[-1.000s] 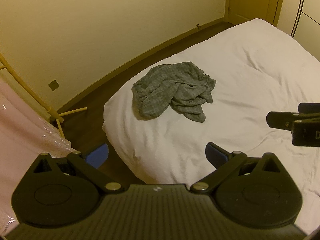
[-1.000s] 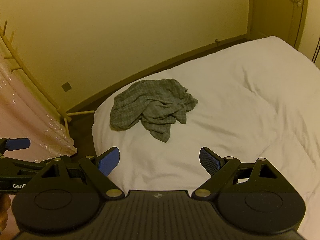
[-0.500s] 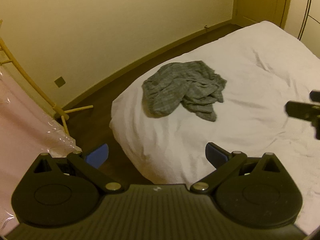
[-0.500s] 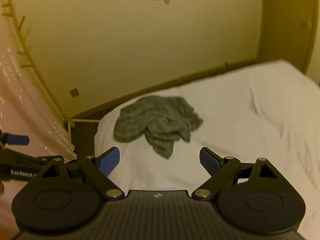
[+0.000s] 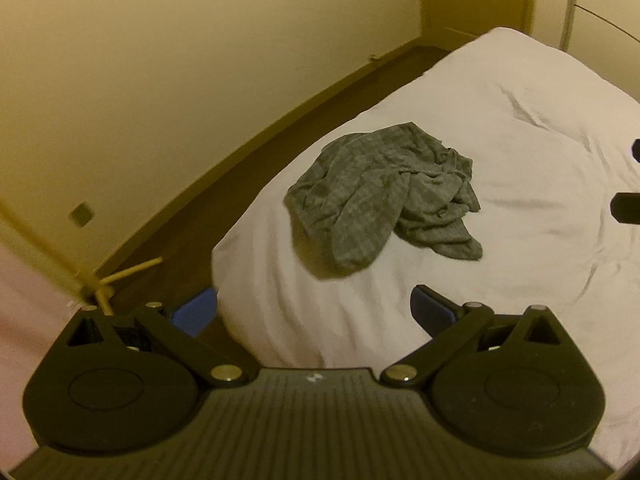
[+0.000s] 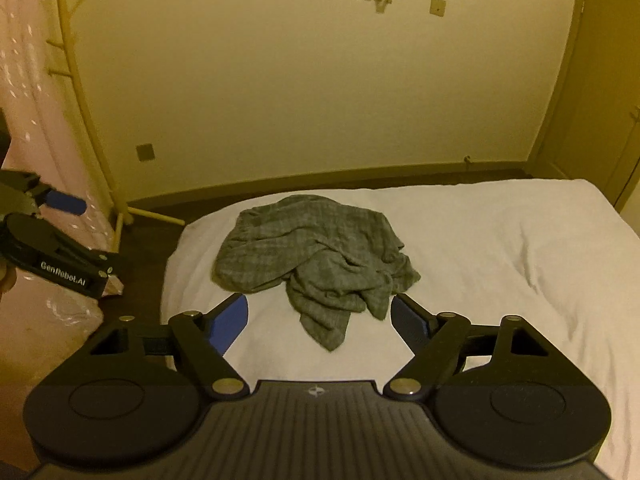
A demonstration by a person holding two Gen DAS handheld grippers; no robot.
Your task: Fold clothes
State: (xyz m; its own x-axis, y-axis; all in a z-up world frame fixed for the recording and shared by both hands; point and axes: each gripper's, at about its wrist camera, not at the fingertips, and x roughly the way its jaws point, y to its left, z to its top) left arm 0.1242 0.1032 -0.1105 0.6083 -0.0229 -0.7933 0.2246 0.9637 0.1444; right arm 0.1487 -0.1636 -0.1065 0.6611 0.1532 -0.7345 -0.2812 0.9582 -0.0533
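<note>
White bed is carrying a crumpled grey garment near its corner. Left gripper and right gripper are hovering with jaws spread, gripping nothing. Best pinching two separate edge corners, then lifting to spread flat.

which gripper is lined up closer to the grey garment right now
The right gripper: its open fingers frame the crumpled grey garment. The left gripper is open too, at the bed's corner.
</note>
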